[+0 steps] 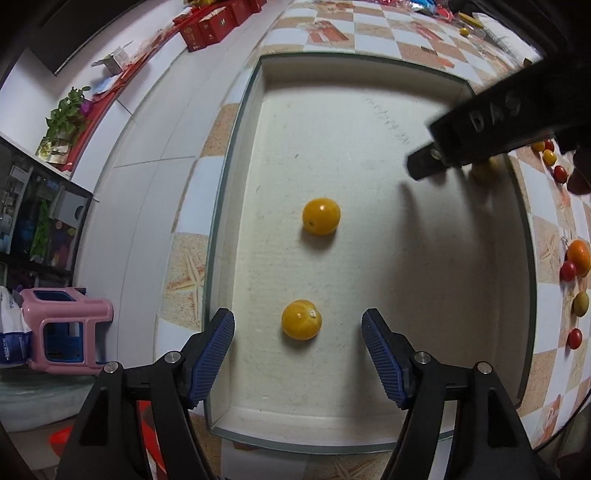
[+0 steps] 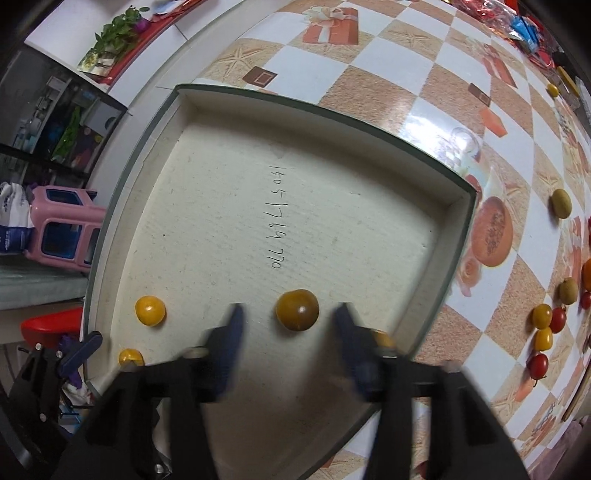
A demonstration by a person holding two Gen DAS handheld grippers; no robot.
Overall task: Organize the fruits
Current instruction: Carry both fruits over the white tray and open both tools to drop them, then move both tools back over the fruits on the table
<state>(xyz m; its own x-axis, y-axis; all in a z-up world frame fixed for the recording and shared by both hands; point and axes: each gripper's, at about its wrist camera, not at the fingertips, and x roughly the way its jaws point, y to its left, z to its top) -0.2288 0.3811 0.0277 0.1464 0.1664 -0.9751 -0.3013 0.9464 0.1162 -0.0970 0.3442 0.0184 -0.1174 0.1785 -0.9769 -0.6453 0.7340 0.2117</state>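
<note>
Both grippers, left gripper (image 1: pixel 298 330) and right gripper (image 2: pixel 288 325), stand spread over loose yellow tomatoes (image 1: pixel 301 319) in the tray (image 1: pixel 236 155); a nudge could set them rolling.

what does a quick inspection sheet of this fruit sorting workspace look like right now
surface: table under a checked cloth printed with starfish and gift boxes
job's things: shallow white box with handwritten digits on its floor; at least three yellow tomatoes lie inside, one between the left fingers, one between the right fingers; loose red, yellow and greenish fruits on the cloth beside it
clutter: bright wrappers at the table's far edge
grippers: left gripper open, over the box; right gripper open, blurred, no pad touching fruit
cables: nothing seen
surroundings: pink stool, potted plant, red boxes, dark shelf
</note>
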